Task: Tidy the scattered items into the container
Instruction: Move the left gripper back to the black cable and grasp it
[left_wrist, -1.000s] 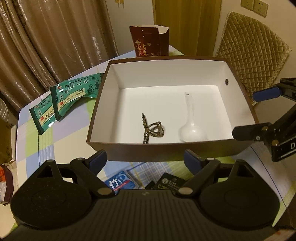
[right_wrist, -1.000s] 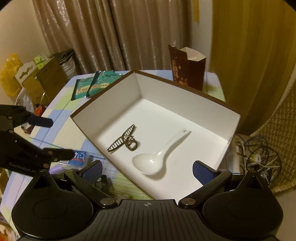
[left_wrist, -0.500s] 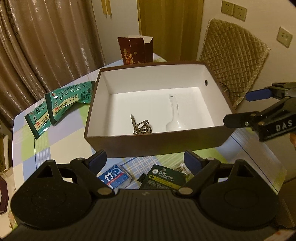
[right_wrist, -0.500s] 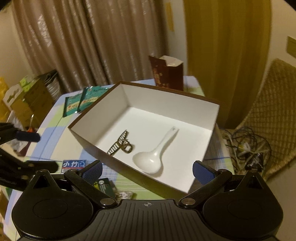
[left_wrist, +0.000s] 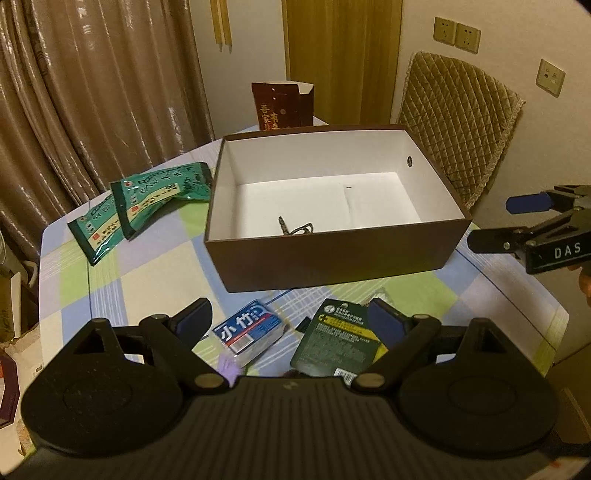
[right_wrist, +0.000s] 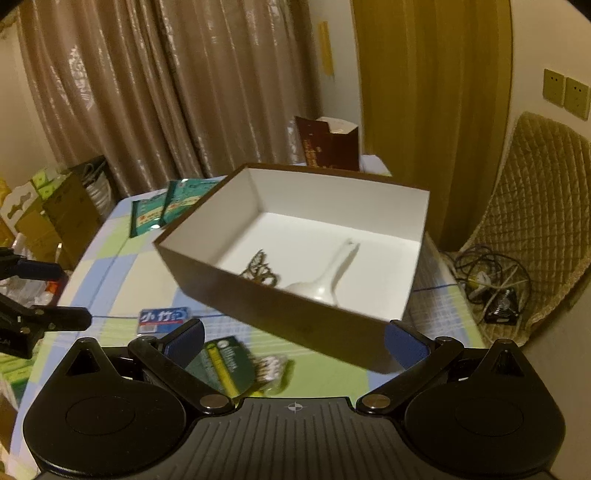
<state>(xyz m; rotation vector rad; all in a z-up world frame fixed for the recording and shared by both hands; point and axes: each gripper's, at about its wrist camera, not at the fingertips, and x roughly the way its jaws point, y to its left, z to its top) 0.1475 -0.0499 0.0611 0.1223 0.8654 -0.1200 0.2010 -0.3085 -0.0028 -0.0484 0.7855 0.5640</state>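
Note:
A brown box (left_wrist: 332, 254) with a white inside stands on the checked table; it also shows in the right wrist view (right_wrist: 280, 306). In it lie a hair claw (right_wrist: 260, 267) and a white spoon (right_wrist: 325, 277). In front of the box lie a blue pack (left_wrist: 249, 330), a dark green card pack (left_wrist: 341, 338) and a small clear bag (right_wrist: 271, 371). Two green sachets (left_wrist: 144, 203) lie left of the box. My left gripper (left_wrist: 291, 319) is open and empty above the blue pack. My right gripper (right_wrist: 295, 338) is open and empty near the box's front corner.
A dark red carton (left_wrist: 282, 105) stands behind the box. A quilted chair (left_wrist: 458, 122) is at the right, curtains at the back. Cables (right_wrist: 487, 280) lie on the floor right of the table. Cardboard boxes (right_wrist: 44, 214) stand at the left.
Both grippers have pulled back and up from the box. The items on the table in front of the box have come into view. Both stay open.

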